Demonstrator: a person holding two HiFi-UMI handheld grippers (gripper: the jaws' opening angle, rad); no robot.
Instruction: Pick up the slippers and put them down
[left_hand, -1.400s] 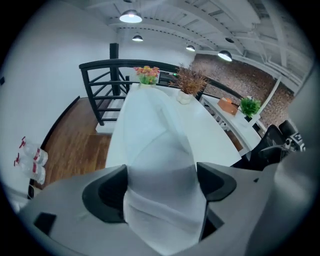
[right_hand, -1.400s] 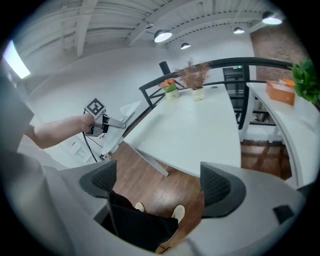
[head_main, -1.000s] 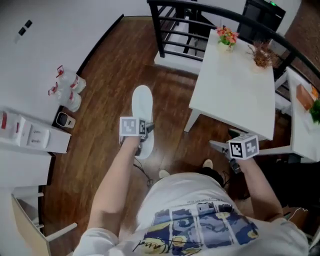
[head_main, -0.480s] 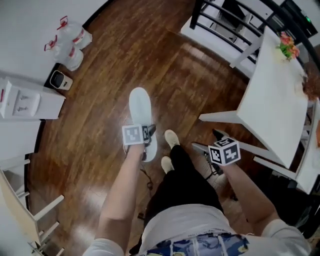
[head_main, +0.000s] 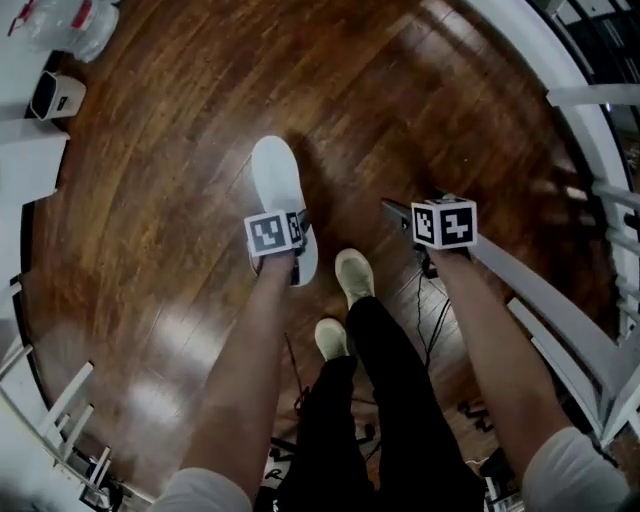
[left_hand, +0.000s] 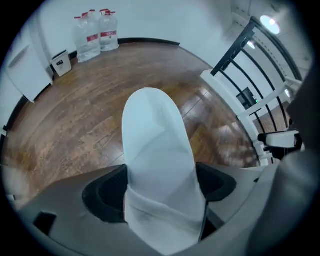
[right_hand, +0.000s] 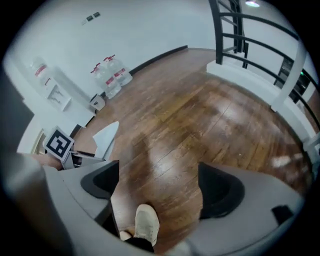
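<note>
One white slipper (head_main: 275, 180) is clamped at its heel end in my left gripper (head_main: 290, 250), toe pointing away over the brown wood floor (head_main: 180, 260). In the left gripper view the slipper (left_hand: 157, 165) fills the gap and both dark pads press its sides around my left gripper (left_hand: 160, 192). It hangs low over the floor; I cannot tell whether it touches. My right gripper (head_main: 400, 212) is to the right, open, with only floor between the jaws (right_hand: 157, 187). From there the slipper (right_hand: 106, 136) shows at the left. No second slipper is in view.
The person's two pale shoes (head_main: 353, 275) (head_main: 330, 338) stand between the grippers. White table legs (head_main: 560, 300) run along the right. Water bottles (left_hand: 95, 35) and a small box (left_hand: 61, 62) sit by the far wall, near a black railing (left_hand: 240, 60). Cables (head_main: 430, 320) trail down.
The left gripper has come far down toward the floor with the slipper still in it. The right gripper has lowered too, and the head view now sits much closer to the floor.
</note>
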